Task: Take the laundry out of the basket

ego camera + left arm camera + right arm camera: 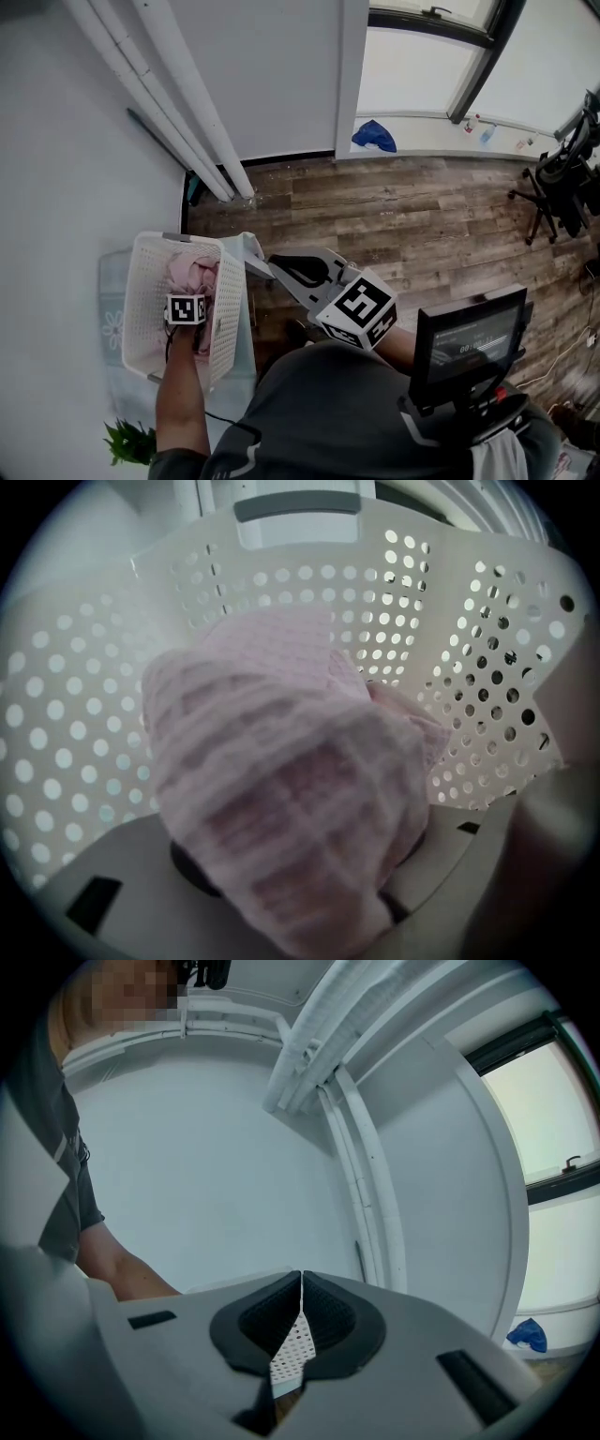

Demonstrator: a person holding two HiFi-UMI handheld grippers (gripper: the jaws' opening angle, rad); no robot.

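While the person looks steeply down from the head view, a white perforated laundry basket (141,281) stands at the left, close to a pale wall, on a light covering with a flower print (113,328). Pink laundry (192,274) lies bunched inside the basket, against its far end.

The left tongs (295,855) reach steeply down into the basket, their marker cube (186,309) showing just above the person's bare left forearm (183,394). Seen from the left gripper view, the pink checked cloth fills the gap between the two dark pads and bulges up over them, so these tongs are closed on the laundry, with the basket's holed wall right behind.

The right tongs (301,1279) point roughly level at the basket's near right side. Their pads are pressed together on a thin sliver of the white holed basket wall, gripping it.

Wooden plank floor (422,225) spreads to the right. White pipes (187,103) run down the wall behind the basket. A blue cloth (374,136) lies by the window, a green plant (131,441) sits at the lower left, and a black screen (469,342) stands at the lower right.
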